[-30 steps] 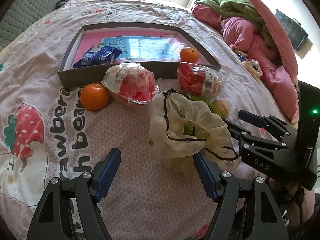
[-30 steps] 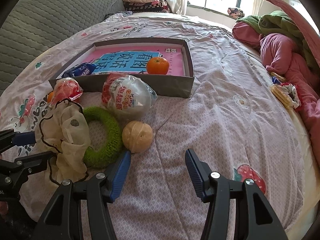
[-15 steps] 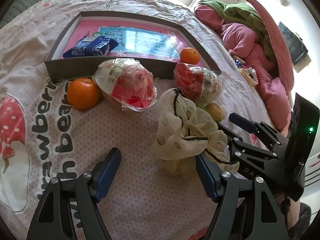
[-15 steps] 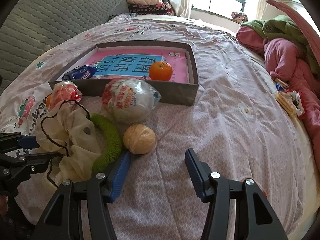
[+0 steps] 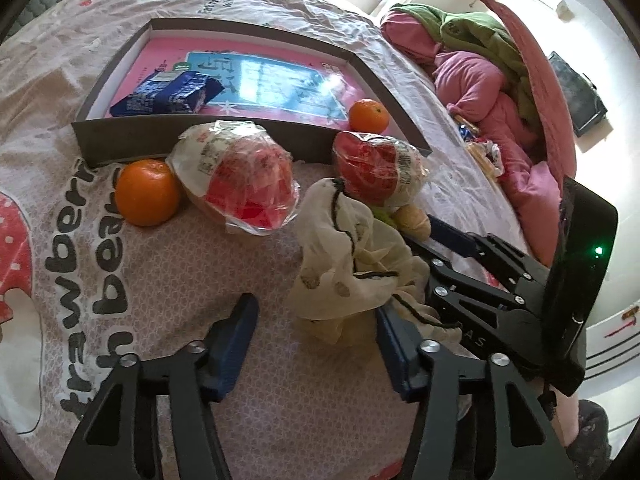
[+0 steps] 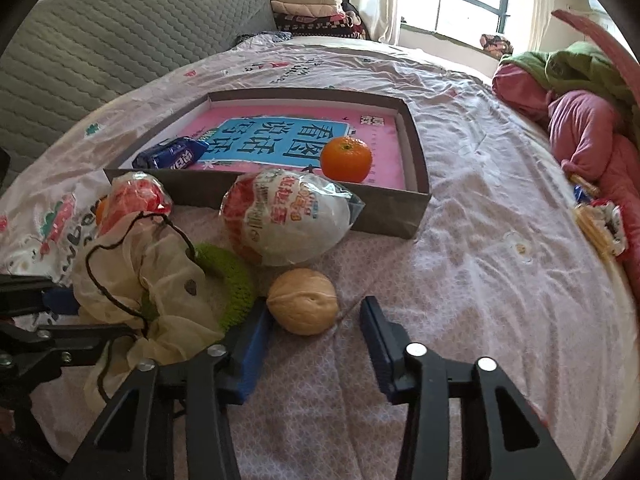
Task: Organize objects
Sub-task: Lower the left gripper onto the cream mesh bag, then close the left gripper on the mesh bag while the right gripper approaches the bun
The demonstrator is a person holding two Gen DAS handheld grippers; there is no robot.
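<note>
A cream sheer scrunchie (image 5: pixel 352 264) with a black cord lies crumpled on the bedsheet. Its lower folds sit between the closing jaws of my left gripper (image 5: pixel 316 320), against the right finger; the pads do not press it. A tan walnut (image 6: pixel 304 300) rests just ahead of my right gripper (image 6: pixel 316 320), whose jaws are closing around it without touching. A green knitted ring (image 6: pixel 232 280) lies half under the scrunchie (image 6: pixel 152 264). Two wrapped red-and-white eggs (image 5: pixel 240 184) (image 5: pixel 376 164) and an orange (image 5: pixel 146 192) lie before the grey box (image 5: pixel 200 144).
The box (image 6: pixel 396 216) holds a blue snack packet (image 6: pixel 172 156) and a second orange (image 6: pixel 346 158) on a pink printed bottom. Pink and green bedding (image 5: pixel 480 80) is piled at the right. A grey quilted headboard (image 6: pixel 100 44) stands at the far left.
Both grippers' jaws have narrowed. The left view has tipped down toward the scrunchie. The walnut now sits closer to the right gripper's fingertips.
</note>
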